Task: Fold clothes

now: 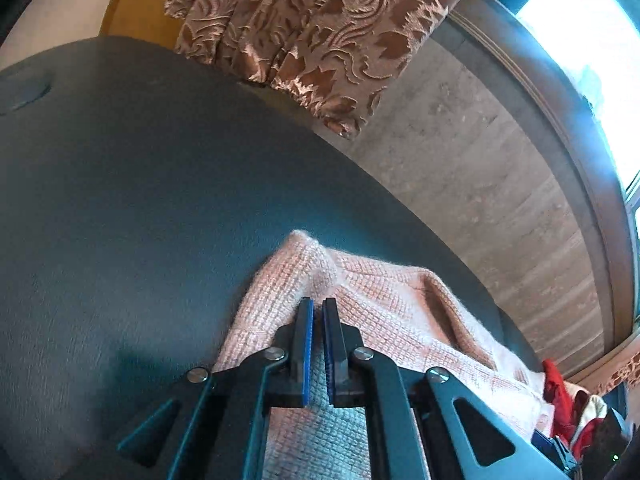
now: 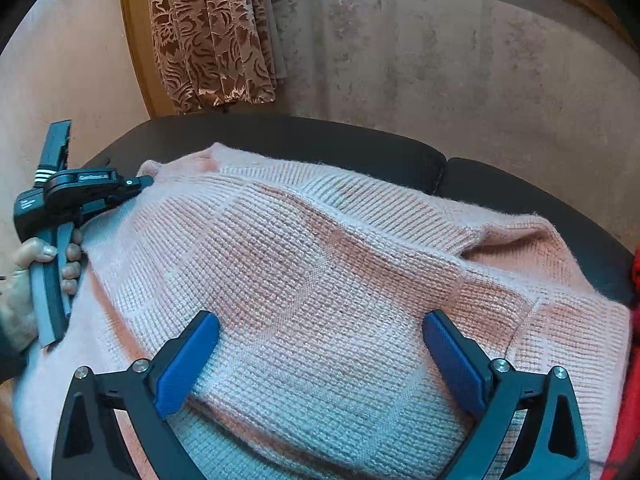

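Pink sweater (image 2: 320, 272): chunky knit wool-like cloth, fuzzy, matt, ribbed band along one edge. Worktop (image 1: 120, 200): dark, matt, faintly grained surface, looks like leatherette or laminate, can't tell which. Right hand-held gripper (image 2: 320, 352): black matt plastic arms, blue ridged pads (image 2: 188, 364) that look rubbery, shiny metal pivot pins. Left hand-held gripper (image 1: 318, 308): same black plastic, blue pads, metal pins. Curtain (image 2: 212, 32): brown-beige cloth, raised velvety floral pattern, slight sheen. Wall (image 2: 460, 72): rough, mottled, matt. Door frame (image 2: 136, 40): glossy wood.
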